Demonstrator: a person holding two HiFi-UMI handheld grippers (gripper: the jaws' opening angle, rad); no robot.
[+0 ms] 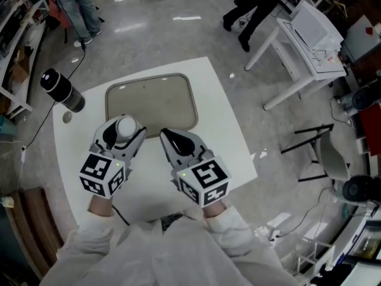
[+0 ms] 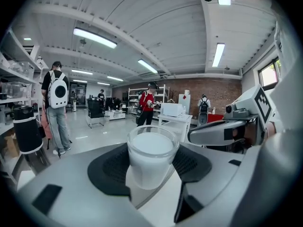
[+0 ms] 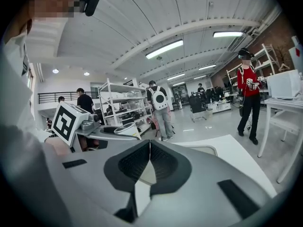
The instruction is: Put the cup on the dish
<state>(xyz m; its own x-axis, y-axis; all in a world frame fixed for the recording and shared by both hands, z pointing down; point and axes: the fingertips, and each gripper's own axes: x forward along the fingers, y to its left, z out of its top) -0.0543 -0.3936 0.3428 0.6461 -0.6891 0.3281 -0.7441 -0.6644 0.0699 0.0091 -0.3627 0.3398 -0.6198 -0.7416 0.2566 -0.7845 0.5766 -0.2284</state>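
Observation:
A small white cup (image 1: 125,126) sits upright between the jaws of my left gripper (image 1: 124,130), which is shut on it just above the white table (image 1: 220,130). In the left gripper view the cup (image 2: 152,155) fills the gap between the black pads (image 2: 111,169). The beige dish, a flat rounded tray (image 1: 152,103), lies on the table just beyond both grippers. My right gripper (image 1: 165,134) hovers beside the left one, shut, with nothing in it; its pads (image 3: 163,164) meet in the right gripper view. The cup (image 3: 127,129) also shows there at the left, and the dish's rim (image 3: 206,149) ahead.
A black cylindrical flask (image 1: 62,91) stands at the table's far left corner, with a small round spot (image 1: 66,118) near it. A second white table (image 1: 309,40) and a folding chair (image 1: 324,151) stand to the right. People (image 1: 80,8) stand on the floor beyond.

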